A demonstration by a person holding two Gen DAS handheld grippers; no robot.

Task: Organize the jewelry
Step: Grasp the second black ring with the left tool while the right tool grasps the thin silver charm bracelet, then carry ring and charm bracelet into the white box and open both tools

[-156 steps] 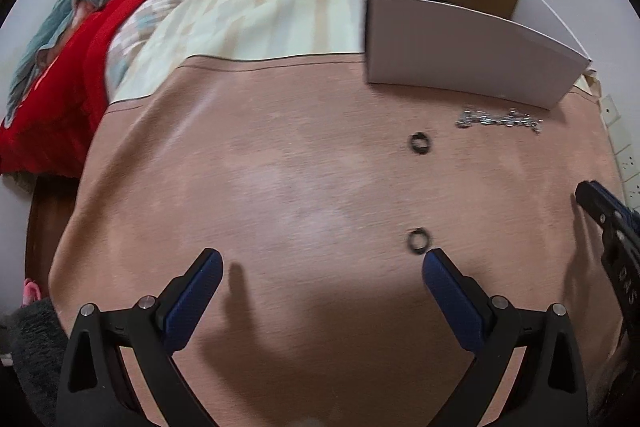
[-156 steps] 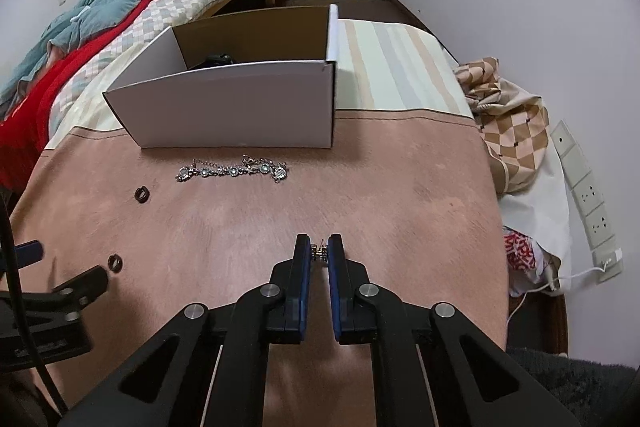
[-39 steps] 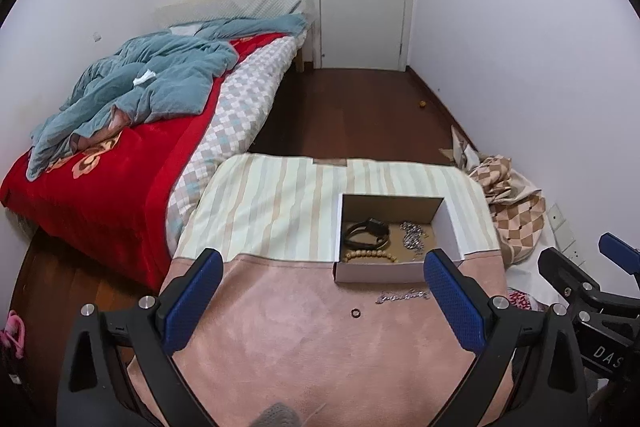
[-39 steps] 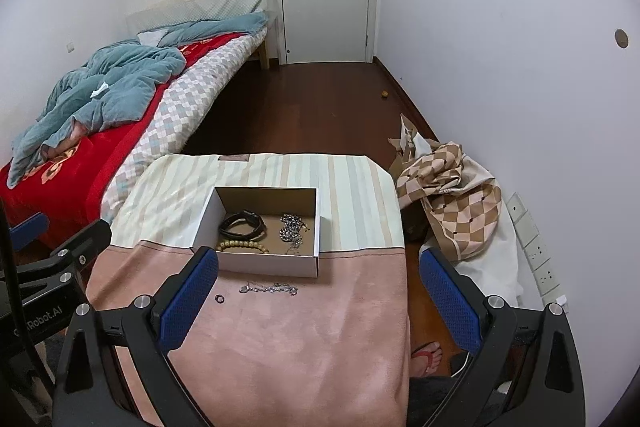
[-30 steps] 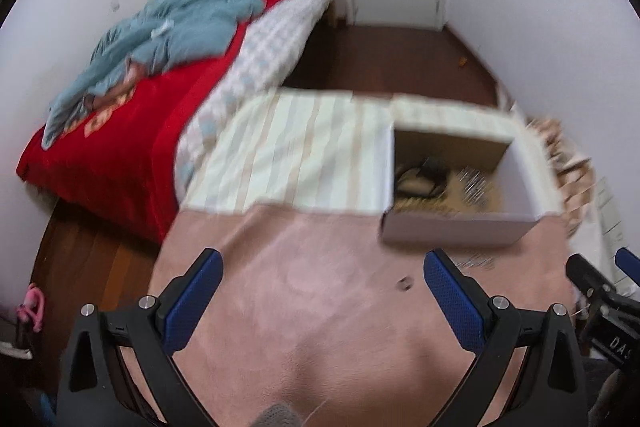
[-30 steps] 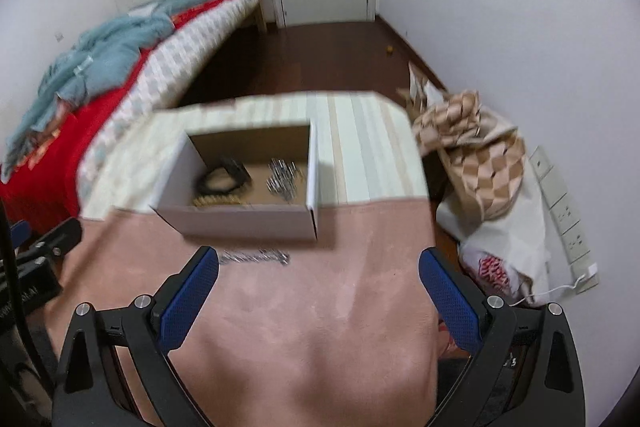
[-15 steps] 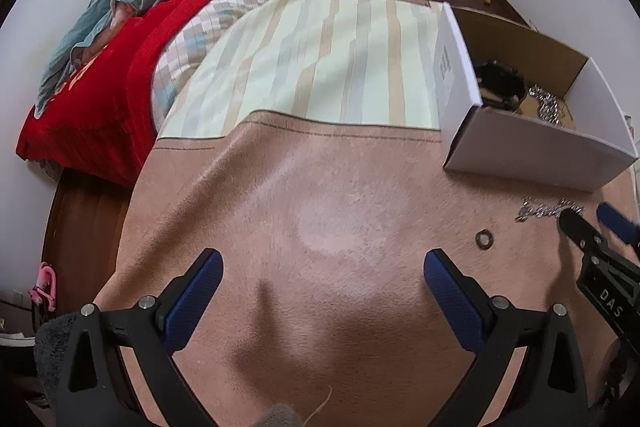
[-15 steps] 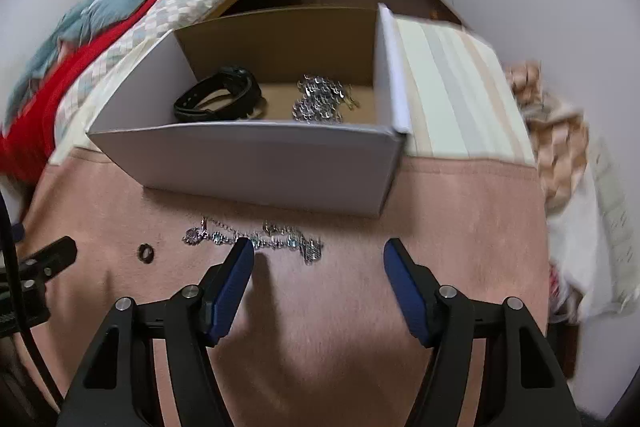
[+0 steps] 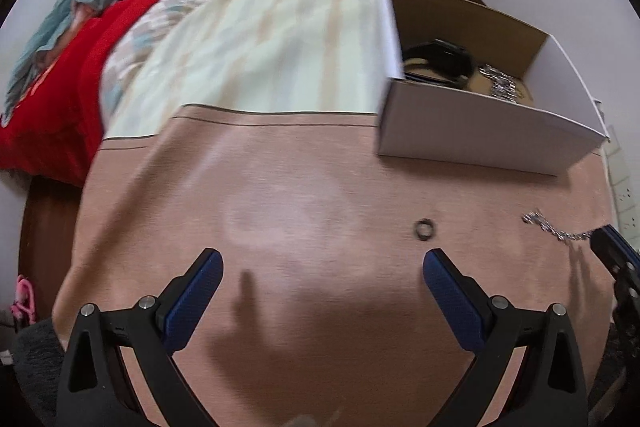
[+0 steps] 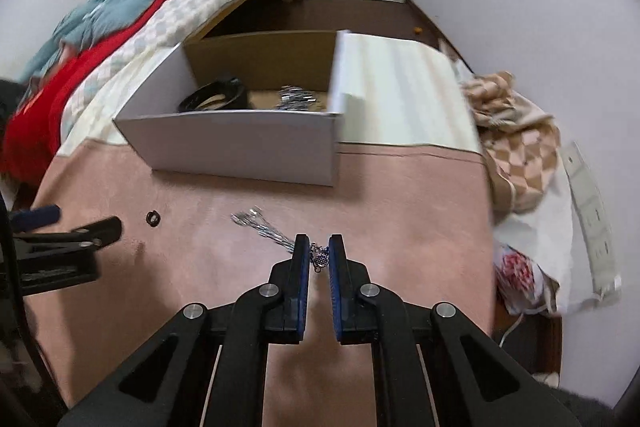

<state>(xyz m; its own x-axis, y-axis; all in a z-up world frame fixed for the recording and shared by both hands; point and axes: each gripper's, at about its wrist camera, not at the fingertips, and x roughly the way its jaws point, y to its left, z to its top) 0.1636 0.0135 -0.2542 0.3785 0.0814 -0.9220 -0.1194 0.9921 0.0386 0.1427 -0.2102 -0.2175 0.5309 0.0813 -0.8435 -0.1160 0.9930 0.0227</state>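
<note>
Right tool (image 10: 319, 259) up close, fingers drawn nearly together and pinching one end of the silver chain bracelet (image 10: 264, 225); the links between the pads are partly hidden, so the grip point is hard to read. The rest of the bracelet trails away to the left across the pink desk (image 10: 400, 211), blurred. Over on the left, the left tool (image 9: 320, 281) hovers above the desk with its blue pads spread wide, nothing between them. Just ahead of its right finger lies a small dark ring (image 9: 424, 229), alone on the cloth. In the left wrist view the bracelet's far end runs behind the right tool at the frame edge. Further back sits the white cardboard box (image 10: 240, 143), open-topped; inside, a black band (image 10: 214, 99) and a heap of silver chain (image 10: 296, 97), both half hidden by the near wall. Beyond that, striped cloth (image 9: 272, 47), then the bed (image 10: 120, 15), smeared.
</note>
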